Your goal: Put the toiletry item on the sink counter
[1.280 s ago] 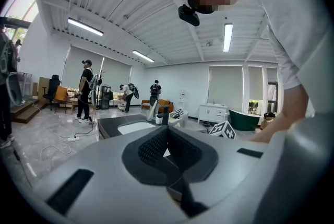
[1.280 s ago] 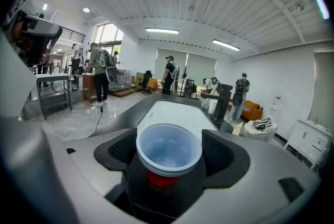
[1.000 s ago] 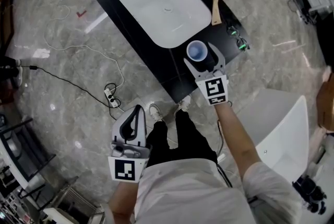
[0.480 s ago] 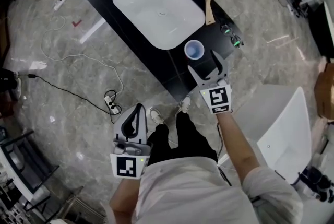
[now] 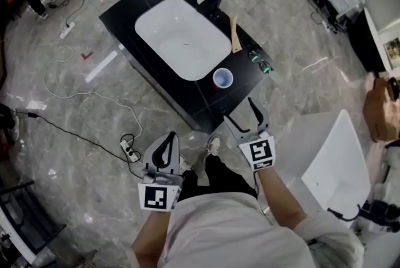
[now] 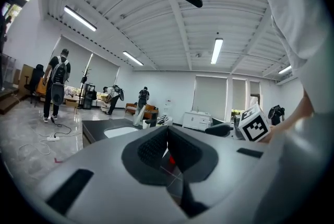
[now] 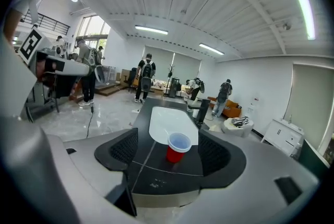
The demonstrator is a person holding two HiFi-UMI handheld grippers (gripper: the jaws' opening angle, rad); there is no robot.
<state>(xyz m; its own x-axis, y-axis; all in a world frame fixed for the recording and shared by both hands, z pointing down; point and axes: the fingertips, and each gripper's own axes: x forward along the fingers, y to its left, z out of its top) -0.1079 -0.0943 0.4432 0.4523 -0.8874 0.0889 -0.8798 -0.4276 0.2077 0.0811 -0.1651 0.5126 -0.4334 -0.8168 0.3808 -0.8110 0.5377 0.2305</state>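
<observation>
Fig.: head view w/ both gripper views. Cup (image 5: 222, 78) (red outside, bluish inside) stands upright on the black surface (image 5: 128, 5), mouth up, near the front right corner, just beside the basin (image 5: 181, 39); nothing touches it.

R. tongs (image 5: 240, 112): jaws wide apart, empty; held off the surface's front edge, over the floor, pointing at the cup. L. tongs (image 5: 167, 137): jaws pressed together, nothing between; held low by the person's legs, well apart from the surface.

Key relation: cup lies straight ahead of the r. tongs; in the right gripper view it sits centred in the gap between the two pads but farther out, clear of both. Long axis of the cup is vertical, so the pads (set left and right of it) would meet its round wall, not its rim. R. hand is much the nearer; l. hand plays no part.

Judgement: the item is already on the surface, so placing looks done; the likely next move is away from the cup. Any regrasp would be a plain push forward along the line the tongs point, w/ no turn of the wrist. Risk is small: faucet (image 5: 212, 1) and a wooden item (image 5: 235, 34) stand beyond the cup, not in that path.
</observation>
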